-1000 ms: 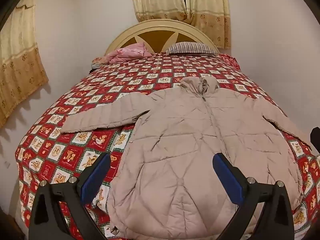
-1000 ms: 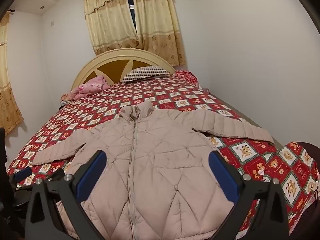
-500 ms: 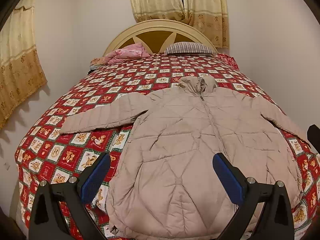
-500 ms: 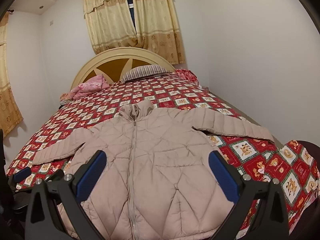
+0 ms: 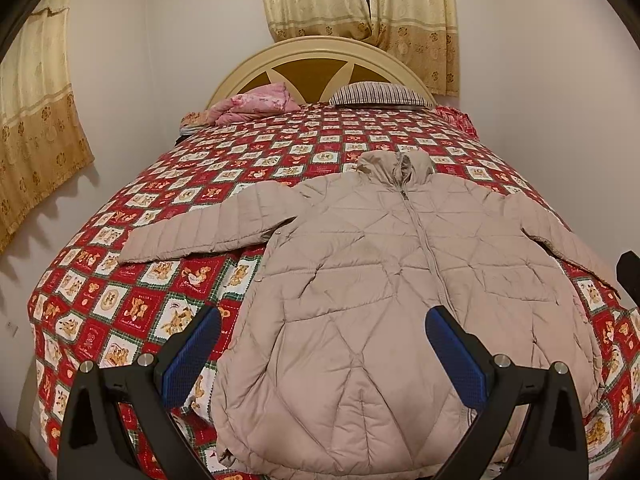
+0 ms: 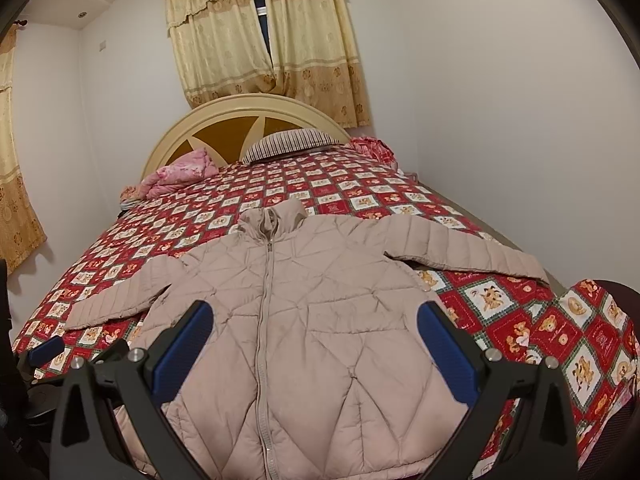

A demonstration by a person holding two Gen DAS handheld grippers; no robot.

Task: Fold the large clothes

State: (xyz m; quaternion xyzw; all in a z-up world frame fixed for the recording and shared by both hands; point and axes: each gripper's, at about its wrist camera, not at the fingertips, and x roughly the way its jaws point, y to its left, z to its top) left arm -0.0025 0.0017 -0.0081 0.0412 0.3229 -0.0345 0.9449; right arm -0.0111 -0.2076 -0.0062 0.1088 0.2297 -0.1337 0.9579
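Note:
A beige quilted puffer jacket (image 5: 380,280) lies flat and zipped on the bed, front up, collar toward the headboard, both sleeves spread out; it also shows in the right wrist view (image 6: 304,312). My left gripper (image 5: 322,344) is open and empty, held above the jacket's lower left part. My right gripper (image 6: 314,340) is open and empty, above the jacket's lower middle. The left gripper's blue fingertip (image 6: 46,350) shows at the left edge of the right wrist view.
The bed has a red patchwork cover (image 5: 160,280) and a cream headboard (image 5: 320,64). A striped pillow (image 5: 376,94) and a pink bundle (image 5: 256,106) lie at the head. Walls stand close on both sides; curtains (image 6: 264,40) hang behind.
Both grippers have drifted slightly back and up, so the jacket sits a little lower and farther in view. The jacket has not moved.

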